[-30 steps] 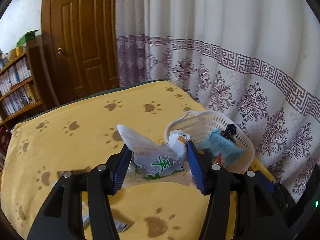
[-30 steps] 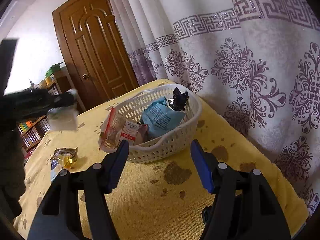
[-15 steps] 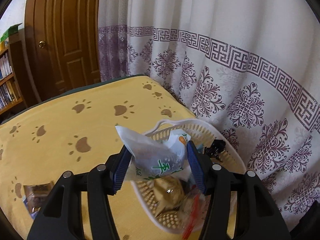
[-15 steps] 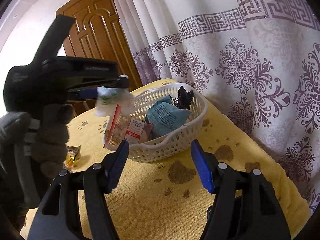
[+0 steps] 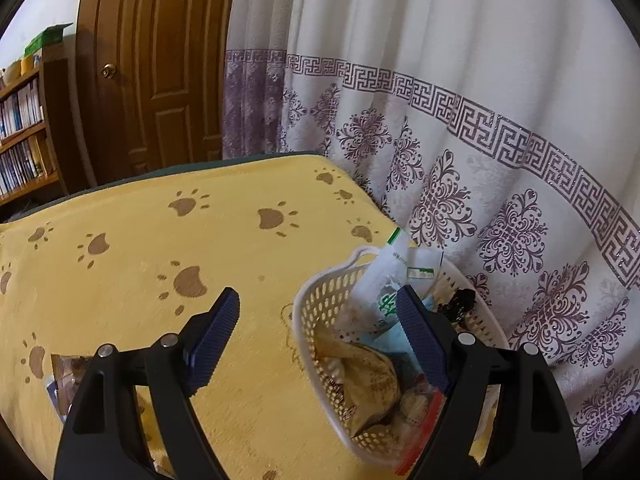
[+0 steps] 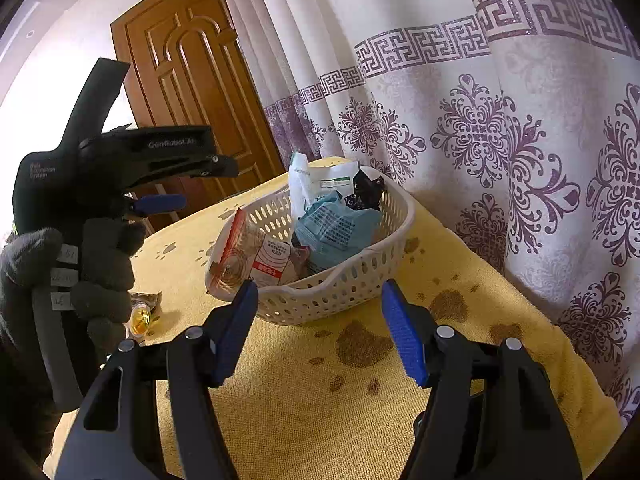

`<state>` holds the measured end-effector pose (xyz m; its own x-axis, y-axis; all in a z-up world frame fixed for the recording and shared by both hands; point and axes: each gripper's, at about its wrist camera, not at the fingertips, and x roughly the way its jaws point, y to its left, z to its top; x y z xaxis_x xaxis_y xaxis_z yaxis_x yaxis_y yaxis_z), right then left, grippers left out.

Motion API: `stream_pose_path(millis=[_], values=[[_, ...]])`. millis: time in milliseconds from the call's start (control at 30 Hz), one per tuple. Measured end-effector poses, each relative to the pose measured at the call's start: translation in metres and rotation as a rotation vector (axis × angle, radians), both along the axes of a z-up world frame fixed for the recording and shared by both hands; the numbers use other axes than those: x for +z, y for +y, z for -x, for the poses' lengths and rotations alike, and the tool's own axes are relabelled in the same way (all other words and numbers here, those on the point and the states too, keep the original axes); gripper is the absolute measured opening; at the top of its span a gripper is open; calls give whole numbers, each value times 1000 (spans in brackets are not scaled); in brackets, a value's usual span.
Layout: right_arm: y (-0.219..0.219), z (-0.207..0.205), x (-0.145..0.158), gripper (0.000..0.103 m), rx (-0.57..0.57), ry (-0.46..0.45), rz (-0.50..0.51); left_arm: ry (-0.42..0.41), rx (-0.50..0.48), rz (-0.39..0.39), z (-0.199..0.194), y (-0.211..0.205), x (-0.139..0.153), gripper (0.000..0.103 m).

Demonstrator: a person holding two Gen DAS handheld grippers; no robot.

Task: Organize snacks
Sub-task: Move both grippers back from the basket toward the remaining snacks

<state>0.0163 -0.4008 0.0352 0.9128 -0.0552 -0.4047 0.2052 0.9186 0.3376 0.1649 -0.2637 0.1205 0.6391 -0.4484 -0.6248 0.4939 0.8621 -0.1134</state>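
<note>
A white perforated basket (image 5: 316,308) (image 6: 340,292) stands on the yellow paw-print cloth by the curtain. It holds a blue packet (image 6: 336,228), a black packet (image 6: 366,192) and a clear red-edged packet (image 6: 240,256). A white snack packet with green print (image 5: 384,280) (image 6: 308,184) leans upright at the basket's far end. My left gripper (image 5: 316,336) (image 6: 192,186) hovers over the basket's left rim. Its jaws are opening, with nothing pressed between the pads. My right gripper (image 6: 320,336) stands open in front of the basket, empty.
A person's gloved hand (image 6: 92,268) holds the left gripper. One small clear packet with a yellow sweet (image 6: 140,316) (image 5: 66,372) lies on the cloth left of the basket. A patterned curtain (image 5: 480,140) hangs close behind; a wooden door (image 5: 160,80) and bookshelf (image 5: 24,132) stand beyond.
The left gripper carried the white packet rightward over the basket, then its jaws spread and the packet dropped into the basket. The right gripper has not moved.
</note>
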Motion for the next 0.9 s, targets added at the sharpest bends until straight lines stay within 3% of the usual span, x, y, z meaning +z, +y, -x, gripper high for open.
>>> stream_pose_path(millis=[567,900], values=[[0,0,0,66,-1,1,-1,-36,48,-54,21,24,1,85],[-1,0,0,66,-1,3,0,-33,155,-50,22,82,5,85]])
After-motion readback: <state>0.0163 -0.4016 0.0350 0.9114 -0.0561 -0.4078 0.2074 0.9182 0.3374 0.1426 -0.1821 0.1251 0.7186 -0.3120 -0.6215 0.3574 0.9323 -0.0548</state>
